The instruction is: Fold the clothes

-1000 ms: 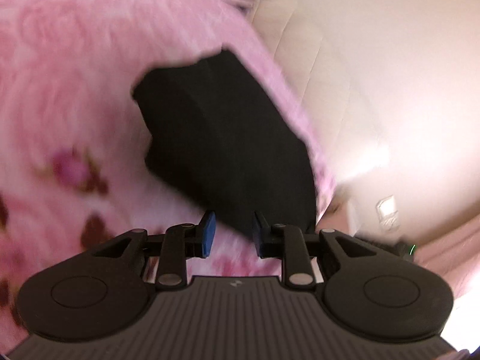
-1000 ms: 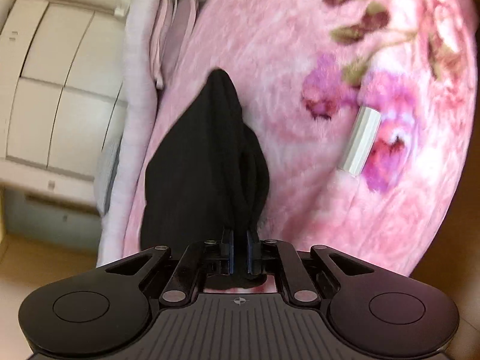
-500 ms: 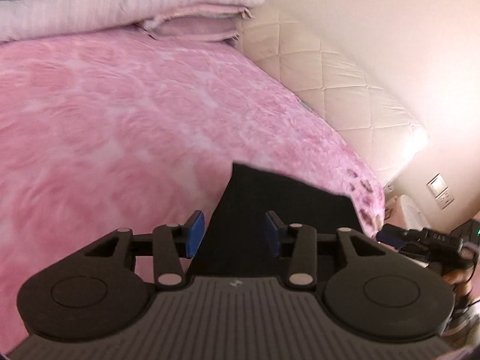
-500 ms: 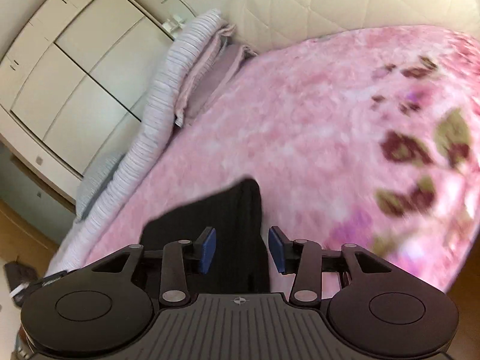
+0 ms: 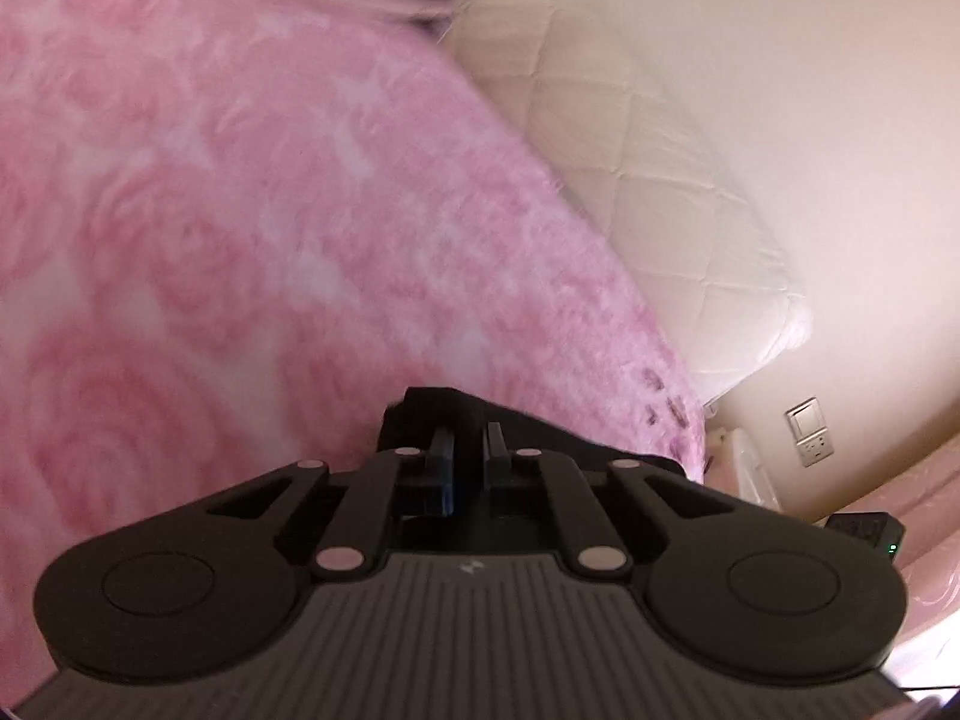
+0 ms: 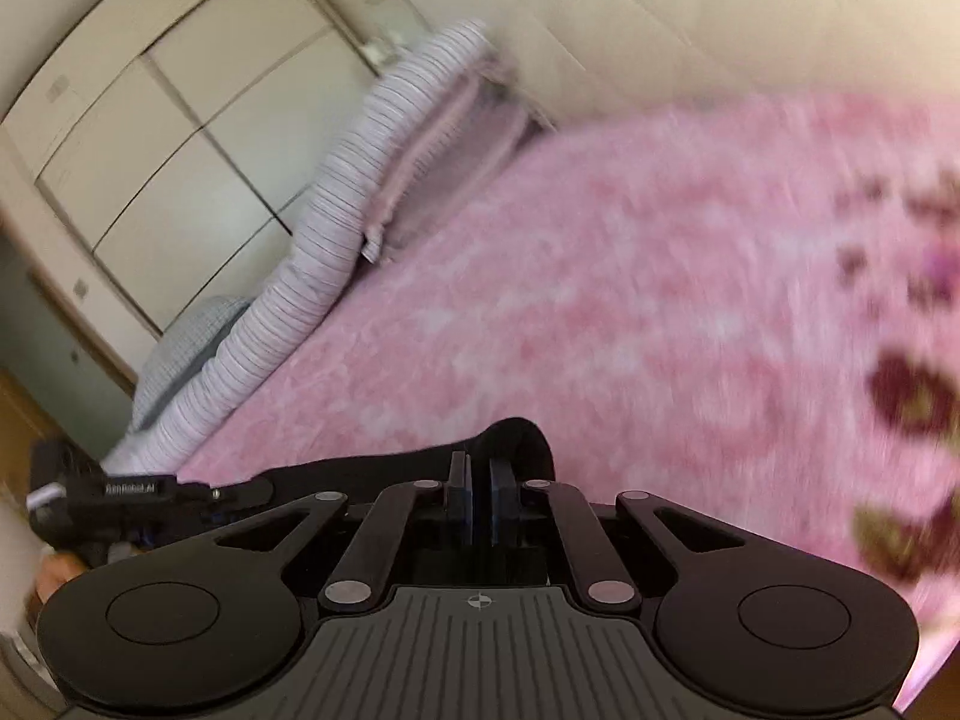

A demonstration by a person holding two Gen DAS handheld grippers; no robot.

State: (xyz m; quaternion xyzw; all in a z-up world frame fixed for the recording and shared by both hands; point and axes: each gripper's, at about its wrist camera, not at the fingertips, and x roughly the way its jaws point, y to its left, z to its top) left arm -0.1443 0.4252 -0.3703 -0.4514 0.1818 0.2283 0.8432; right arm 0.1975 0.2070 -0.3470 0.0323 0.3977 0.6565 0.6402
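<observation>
A black garment (image 5: 444, 411) lies on the pink blanket (image 5: 240, 210) close under my left gripper (image 5: 467, 441), whose blue-padded fingers are shut on its near edge. In the right wrist view the same black garment (image 6: 516, 441) bunches up in a fold around my right gripper (image 6: 480, 471), which is shut on that fold. Most of the cloth is hidden below both gripper bodies. The left gripper's body (image 6: 120, 489) shows at the left edge of the right wrist view, held by a hand.
A cream quilted headboard (image 5: 648, 180) runs along the bed's far side. Striped rolled bedding (image 6: 336, 228) and pillows lie at the bed's head. White wardrobe doors (image 6: 150, 120) stand behind. A wall socket (image 5: 810, 432) sits by the bed's corner.
Both grippers were open half a second ago over the black garment and are now shut on it. The right gripper had let go of the cloth before regrasping.
</observation>
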